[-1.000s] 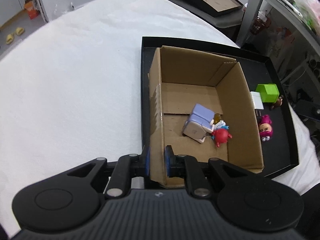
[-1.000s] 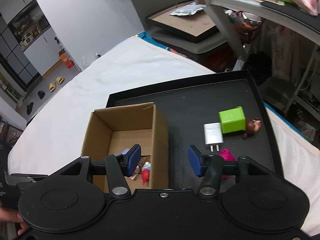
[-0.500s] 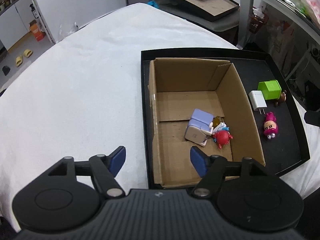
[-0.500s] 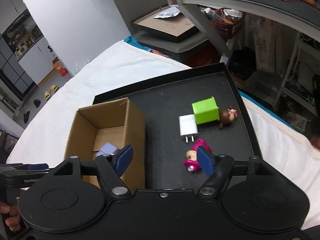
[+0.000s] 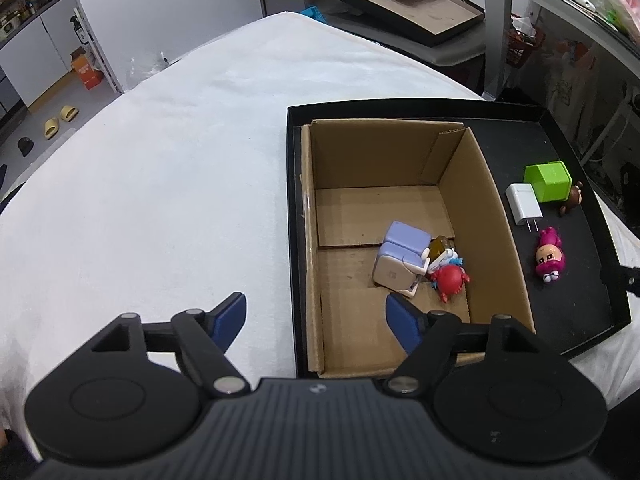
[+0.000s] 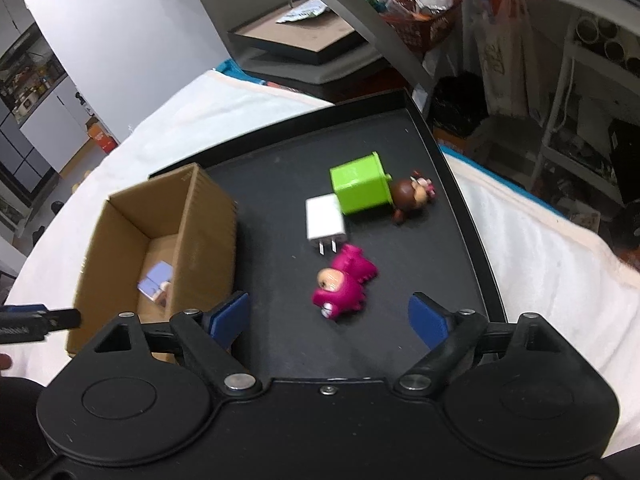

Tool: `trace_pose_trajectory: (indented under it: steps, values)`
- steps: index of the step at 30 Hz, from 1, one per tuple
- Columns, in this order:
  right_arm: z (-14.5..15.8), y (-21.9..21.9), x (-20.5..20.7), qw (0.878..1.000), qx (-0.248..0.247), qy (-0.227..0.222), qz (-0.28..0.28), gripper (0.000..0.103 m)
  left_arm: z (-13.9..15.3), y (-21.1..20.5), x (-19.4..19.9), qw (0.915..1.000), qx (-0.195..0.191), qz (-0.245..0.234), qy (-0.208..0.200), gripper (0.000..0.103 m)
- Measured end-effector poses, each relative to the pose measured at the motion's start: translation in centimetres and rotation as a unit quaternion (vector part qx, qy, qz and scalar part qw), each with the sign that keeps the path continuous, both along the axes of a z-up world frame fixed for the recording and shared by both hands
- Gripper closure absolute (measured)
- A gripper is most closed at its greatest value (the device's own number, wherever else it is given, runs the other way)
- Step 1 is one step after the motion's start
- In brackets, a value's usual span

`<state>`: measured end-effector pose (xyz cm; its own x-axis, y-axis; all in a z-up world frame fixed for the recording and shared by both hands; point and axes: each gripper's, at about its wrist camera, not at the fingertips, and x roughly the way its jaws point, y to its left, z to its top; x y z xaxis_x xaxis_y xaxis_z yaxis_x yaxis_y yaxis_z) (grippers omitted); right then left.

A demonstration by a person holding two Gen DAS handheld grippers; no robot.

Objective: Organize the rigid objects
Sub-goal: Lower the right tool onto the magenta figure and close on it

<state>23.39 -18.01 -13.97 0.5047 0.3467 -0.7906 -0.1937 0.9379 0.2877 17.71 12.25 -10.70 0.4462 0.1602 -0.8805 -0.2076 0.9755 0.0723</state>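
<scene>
A cardboard box (image 5: 500,216) stands in a black tray (image 5: 568,304). Inside it lie lilac chargers (image 5: 400,258) and a red crab toy (image 5: 450,278). On the tray beside the box lie a green cube (image 5: 548,180), a white plug (image 5: 522,204), a brown figure (image 5: 574,200) and a pink doll (image 5: 550,258). My left gripper (image 5: 316,320) is open and empty, straddling the box's near left wall from above. My right gripper (image 6: 330,318) is open and empty, just short of the pink doll (image 6: 342,280), with the plug (image 6: 324,220), cube (image 6: 360,188) and brown figure (image 6: 412,196) beyond.
The tray rests on a white cloth-covered table (image 5: 160,184). A grey desk leg (image 6: 372,28) and a second tray with cardboard (image 6: 304,36) stand behind. Shelves with clutter are at the right (image 6: 580,92). The box also shows in the right wrist view (image 6: 192,236).
My left gripper has let go of the box's left wall, opened and drawn back. My right gripper has opened wider and moved right and forward, onto the pink doll.
</scene>
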Motion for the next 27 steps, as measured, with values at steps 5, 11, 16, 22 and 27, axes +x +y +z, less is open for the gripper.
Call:
trace_pose_trajectory:
  steps: [5, 11, 16, 22, 27]
  values:
    - [-1.3, -0.8, 0.4, 1.0, 0.001, 0.004, -0.008, 0.016, -0.1, -0.1, 0.1, 1.0, 0.004, 0.008, -0.003, 0.026]
    - [-3.2, -1.3, 1.1, 1.0, -0.006, 0.001, -0.007, 0.016, -0.1, -0.2, 0.3, 0.9996, 0.01, 0.023, -0.009, 0.026]
    - [-5.0, -1.5, 2.0, 1.0, 0.007, 0.014, -0.012, 0.016, -0.3, -0.3, 0.9, 0.9996, 0.008, 0.026, -0.004, 0.026]
    - [-5.7, -0.3, 2.6, 1.0, 0.023, 0.018, -0.006, 0.016, -0.7, -0.7, 1.5, 0.9997, 0.012, 0.023, 0.002, 0.026]
    - [-6.4, 0.8, 3.5, 0.999, 0.029, 0.021, -0.008, 0.016, -0.9, -0.5, 1.7, 0.9996, 0.009, 0.028, 0.005, 0.026]
